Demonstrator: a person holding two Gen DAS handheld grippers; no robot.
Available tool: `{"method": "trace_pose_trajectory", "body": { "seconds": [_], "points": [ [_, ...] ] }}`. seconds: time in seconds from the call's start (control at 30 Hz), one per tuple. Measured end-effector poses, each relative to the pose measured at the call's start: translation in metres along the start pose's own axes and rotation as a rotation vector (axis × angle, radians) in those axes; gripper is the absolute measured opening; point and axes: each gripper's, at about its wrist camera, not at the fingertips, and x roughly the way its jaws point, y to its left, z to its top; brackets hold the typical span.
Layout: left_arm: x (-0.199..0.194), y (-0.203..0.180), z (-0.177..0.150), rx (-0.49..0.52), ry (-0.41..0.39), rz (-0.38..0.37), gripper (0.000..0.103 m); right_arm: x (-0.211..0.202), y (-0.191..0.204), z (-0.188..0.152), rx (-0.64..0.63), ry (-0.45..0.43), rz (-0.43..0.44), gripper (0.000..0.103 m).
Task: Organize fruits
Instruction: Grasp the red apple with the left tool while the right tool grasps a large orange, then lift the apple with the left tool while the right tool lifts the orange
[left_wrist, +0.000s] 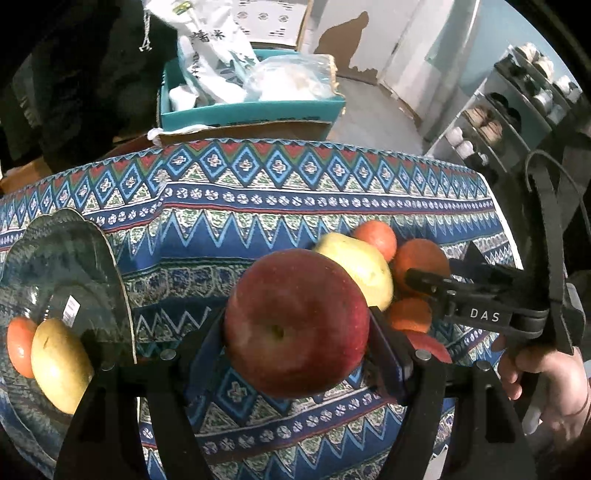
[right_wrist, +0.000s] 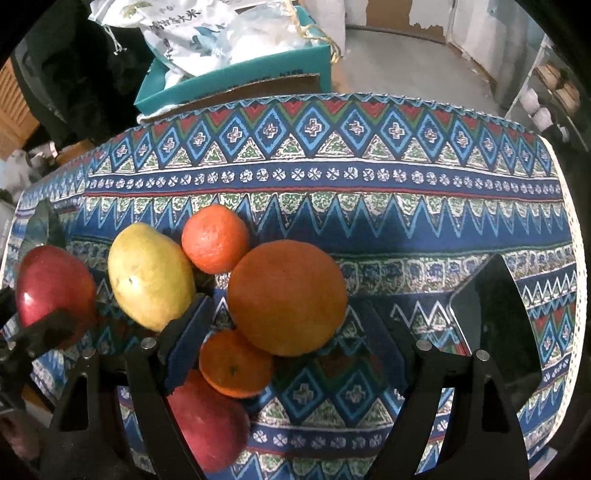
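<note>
One patterned cloth (right_wrist: 369, 192) carries everything. At its left end a glass bowl (left_wrist: 74, 266) holds a pear and a tangerine. The left gripper (left_wrist: 297, 332) clamps an apple (left_wrist: 295, 321) above the cloth; the right gripper (right_wrist: 291, 325) gapes around an orange (right_wrist: 288, 295).

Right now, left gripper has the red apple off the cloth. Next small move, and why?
Probably carry it left toward the glass plate. The left gripper is shut on the red apple, and the plate already holds a pear and a tangerine, so the apple likely belongs there. The plate's far half looks free.
</note>
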Motion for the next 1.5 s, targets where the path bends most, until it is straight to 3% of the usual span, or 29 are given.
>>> {"method": "trace_pose_trajectory", "body": {
  "seconds": [0.23,0.37,0.6,0.97,1.5],
  "points": [
    [0.003,0.007,0.001,-0.018,0.002,0.002,0.076,0.022,-0.004,0.008,0.040,0.033,0.023,0.082],
    [0.003,0.007,0.001,-0.017,0.005,0.001,0.076,0.028,-0.006,0.011,0.065,0.042,0.073,0.071],
    [0.000,0.003,0.000,-0.011,-0.002,-0.003,0.076,0.021,-0.001,0.006,0.021,0.005,0.015,0.068],
    [-0.025,-0.002,0.002,0.001,-0.048,-0.008,0.076,-0.033,0.010,0.005,-0.022,-0.140,-0.047,0.068],
    [-0.089,-0.006,0.004,0.025,-0.178,0.011,0.076,-0.120,0.043,0.001,-0.068,-0.322,-0.045,0.068]
  ]
}}
